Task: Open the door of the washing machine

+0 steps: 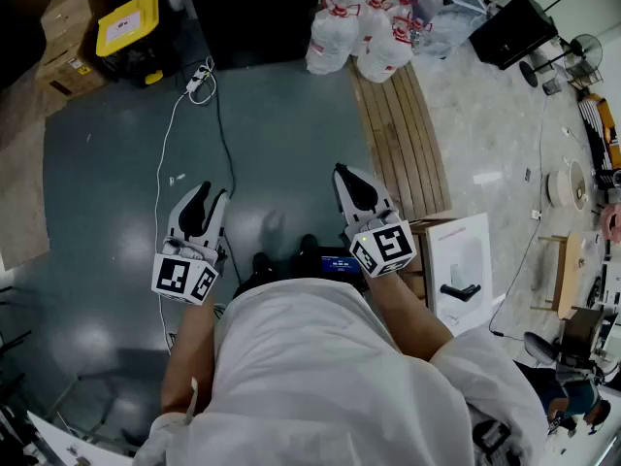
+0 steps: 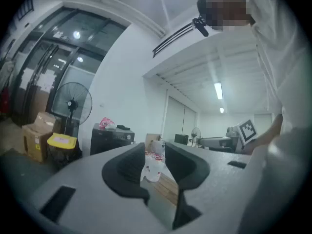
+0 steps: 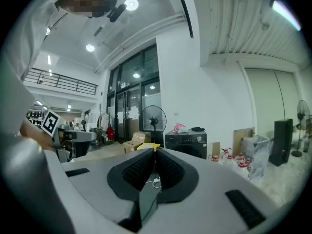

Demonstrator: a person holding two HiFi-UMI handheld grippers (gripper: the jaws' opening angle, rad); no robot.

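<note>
The black washing machine [image 1: 257, 13] stands against the far wall, well ahead of me, with its door closed; it also shows small in the left gripper view [image 2: 111, 139] and the right gripper view [image 3: 187, 143]. My left gripper [image 1: 215, 192] is held level in front of my body, far from the machine, its jaws open with nothing between them [image 2: 155, 155]. My right gripper [image 1: 340, 170] is beside it at the same distance, pointing slightly down, its pads nearly touching and empty [image 3: 155, 156].
A yellow-lidded crate [image 1: 129, 25] and cardboard boxes [image 1: 63, 51] sit left of the machine. White bags with red ties [image 1: 359, 32] lie to its right, at the end of a wooden plank strip [image 1: 403, 134]. A power strip with cable [image 1: 199, 78] lies on the grey floor. A standing fan [image 3: 154, 118] is nearby.
</note>
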